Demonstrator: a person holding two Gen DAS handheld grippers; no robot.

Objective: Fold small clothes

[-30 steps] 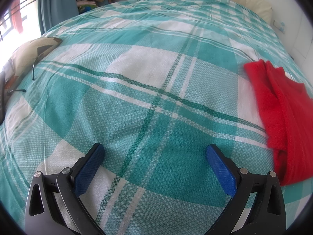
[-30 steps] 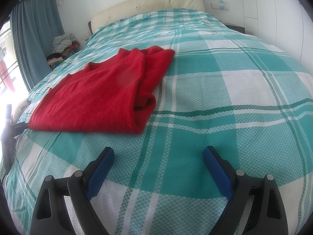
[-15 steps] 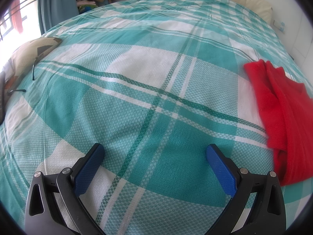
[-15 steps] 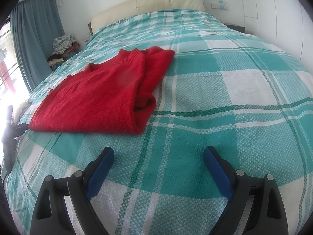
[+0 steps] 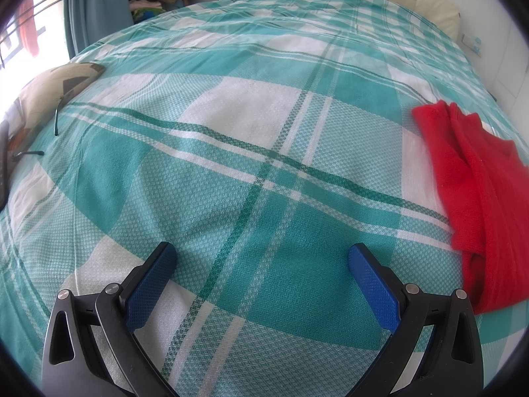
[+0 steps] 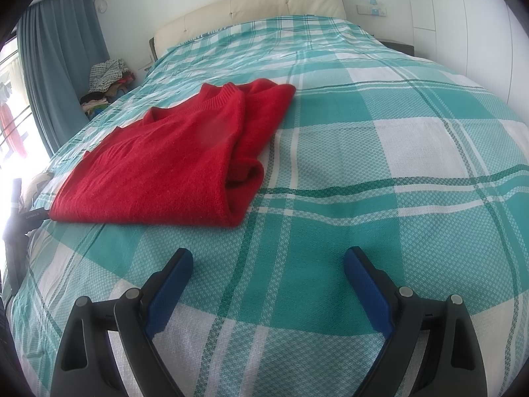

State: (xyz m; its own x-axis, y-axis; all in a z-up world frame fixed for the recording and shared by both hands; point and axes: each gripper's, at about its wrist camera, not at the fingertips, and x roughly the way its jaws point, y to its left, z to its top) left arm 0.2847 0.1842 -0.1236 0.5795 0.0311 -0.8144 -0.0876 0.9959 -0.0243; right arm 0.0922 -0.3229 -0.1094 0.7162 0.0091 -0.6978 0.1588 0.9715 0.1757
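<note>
Red sweater (image 6: 172,162) lies on the teal-and-white plaid bedspread (image 6: 380,172), already doubled over on itself so that it forms a long slab. Its long axis runs from the near-left of the right wrist view, where the hem edge sits close to the bed's side, up to the far-right, where the ribbed collar (image 6: 224,91) and a folded sleeve end point toward the headboard (image 6: 251,6). A rolled fold shows along its right-hand edge.

From the right gripper (image 6: 268,266) the sweater is ahead and to the left, near but apart, with bare bedspread between its jaws and the garment's near edge. From the left gripper (image 5: 263,259) the same sweater (image 5: 476,198) lies off to the right, its near corner just beside that gripper's right finger in the picture, though not touching it.

Both grippers have their jaws spread wide with only bedspread between the blue pads; neither holds anything.

Judging by this layout, the sweater sits between the two hands, each about equally close to its near short edge, so a further fold would probably bring that near edge away toward the collar, one gripper at each corner.
</note>
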